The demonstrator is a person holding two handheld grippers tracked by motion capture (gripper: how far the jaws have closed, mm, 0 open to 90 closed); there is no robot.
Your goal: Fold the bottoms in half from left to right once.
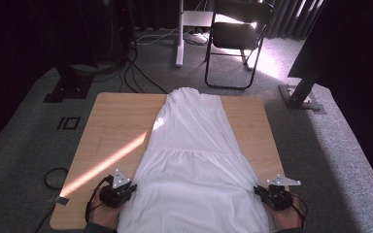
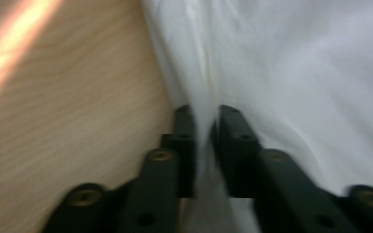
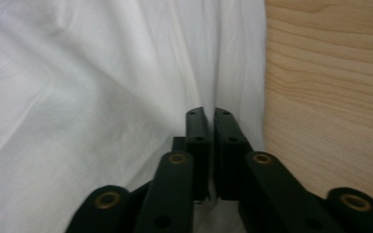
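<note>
Item: white dress [image 1: 194, 160] flat on counter [image 1: 111, 131] | my left claw [image 2: 206, 114] and right claw [image 3: 210, 112] each clamped on a side hem fold, likely to keep fabric taut.

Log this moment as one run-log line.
item: white dress flat on wooden table | left gripper: pinching left skirt edge | right gripper: pinching right skirt edge

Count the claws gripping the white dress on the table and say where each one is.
2: the left claw pinches the white dress at its left edge, the right claw at its right edge, both near the table's front.
</note>
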